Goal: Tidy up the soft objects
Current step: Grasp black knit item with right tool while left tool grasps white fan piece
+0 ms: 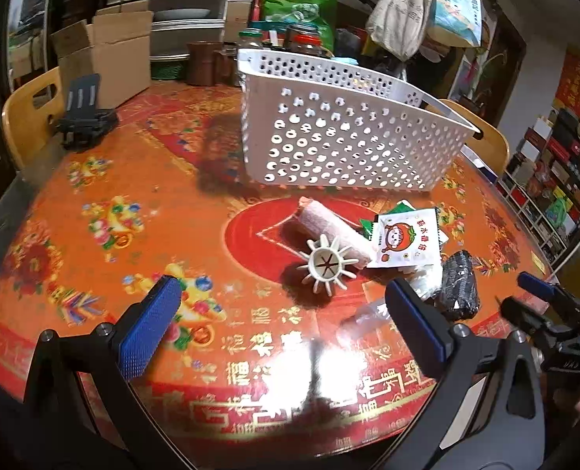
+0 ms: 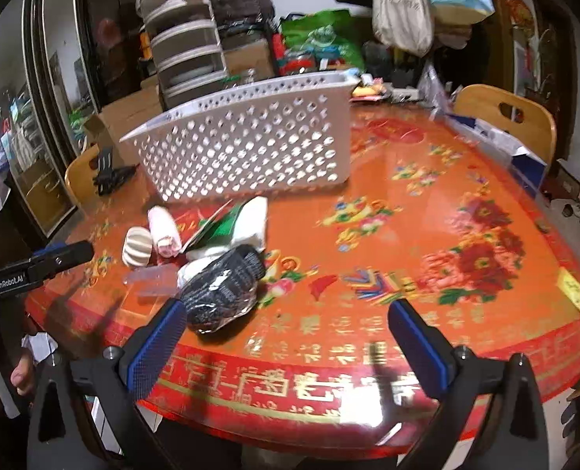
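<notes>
A white perforated basket [image 1: 329,133] [image 2: 246,145] stands on the red table. In front of it lies a small pile: a pink rolled cloth [image 1: 329,231] [image 2: 164,229], a cream spoked plastic piece [image 1: 327,264] [image 2: 137,246], a white sachet with a cartoon print [image 1: 405,241], a white soft item [image 2: 252,221], a clear plastic case [image 2: 149,280] and a dark bundle wrapped in clear film [image 1: 460,286] [image 2: 225,291]. My left gripper [image 1: 282,325] is open and empty, in front of the pile. My right gripper [image 2: 286,344] is open and empty, its left finger close to the dark bundle.
The round table [image 1: 141,180] has a red flowered cover. A black stand [image 1: 84,117] sits at its far left. Wooden chairs [image 2: 505,113] stand around it. Boxes, drawers and hanging bags fill the background. The right gripper shows in the left wrist view [image 1: 544,305].
</notes>
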`<action>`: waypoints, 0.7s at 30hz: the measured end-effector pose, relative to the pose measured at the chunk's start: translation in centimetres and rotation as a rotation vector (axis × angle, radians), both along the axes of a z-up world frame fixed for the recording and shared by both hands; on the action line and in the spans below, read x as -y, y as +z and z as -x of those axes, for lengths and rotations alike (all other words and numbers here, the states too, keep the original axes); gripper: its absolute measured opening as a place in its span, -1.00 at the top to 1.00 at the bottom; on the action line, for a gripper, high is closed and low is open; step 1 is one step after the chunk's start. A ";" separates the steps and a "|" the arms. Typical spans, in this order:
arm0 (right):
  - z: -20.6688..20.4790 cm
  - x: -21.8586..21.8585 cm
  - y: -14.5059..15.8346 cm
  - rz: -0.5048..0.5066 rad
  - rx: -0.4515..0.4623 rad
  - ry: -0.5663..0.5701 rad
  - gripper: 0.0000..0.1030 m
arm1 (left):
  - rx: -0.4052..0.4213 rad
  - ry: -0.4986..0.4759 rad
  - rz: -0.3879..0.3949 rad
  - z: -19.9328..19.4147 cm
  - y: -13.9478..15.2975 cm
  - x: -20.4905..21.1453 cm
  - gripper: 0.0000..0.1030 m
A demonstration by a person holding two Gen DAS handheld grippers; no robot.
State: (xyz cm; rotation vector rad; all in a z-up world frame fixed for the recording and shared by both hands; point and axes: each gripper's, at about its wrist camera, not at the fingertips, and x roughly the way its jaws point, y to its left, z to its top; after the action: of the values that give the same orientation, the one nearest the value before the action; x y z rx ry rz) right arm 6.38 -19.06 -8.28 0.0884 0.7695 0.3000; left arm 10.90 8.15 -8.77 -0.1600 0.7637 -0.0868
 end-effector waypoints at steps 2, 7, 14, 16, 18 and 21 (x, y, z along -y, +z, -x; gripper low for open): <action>-0.3 -0.8 -0.4 -0.018 -0.023 0.023 -0.99 | -0.001 -0.013 0.003 -0.7 -0.4 0.2 -1.00; -1.5 -2.6 -1.4 -0.028 -0.071 0.078 -0.99 | -0.028 -0.037 0.017 -1.8 -1.4 1.1 -1.00; -2.2 -3.5 -1.9 -0.018 -0.086 0.104 -0.82 | -0.039 -0.058 0.006 -2.9 -2.4 2.0 -0.91; -2.4 -3.9 -2.1 -0.015 -0.089 0.110 -0.77 | -0.052 -0.060 0.010 -3.2 -2.8 2.2 -0.76; -2.5 -4.0 -2.0 -0.013 -0.086 0.114 -0.75 | -0.055 -0.068 0.014 -3.5 -2.9 2.5 -0.61; -2.5 -4.6 -1.9 -0.004 -0.077 0.122 -0.71 | -0.054 -0.072 0.006 -3.7 -3.1 2.8 -0.42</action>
State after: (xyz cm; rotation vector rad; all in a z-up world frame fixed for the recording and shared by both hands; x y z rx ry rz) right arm 8.92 -14.50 -10.13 0.0570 0.8527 0.4163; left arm 14.57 5.35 -11.86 -0.1411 0.8231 -0.1536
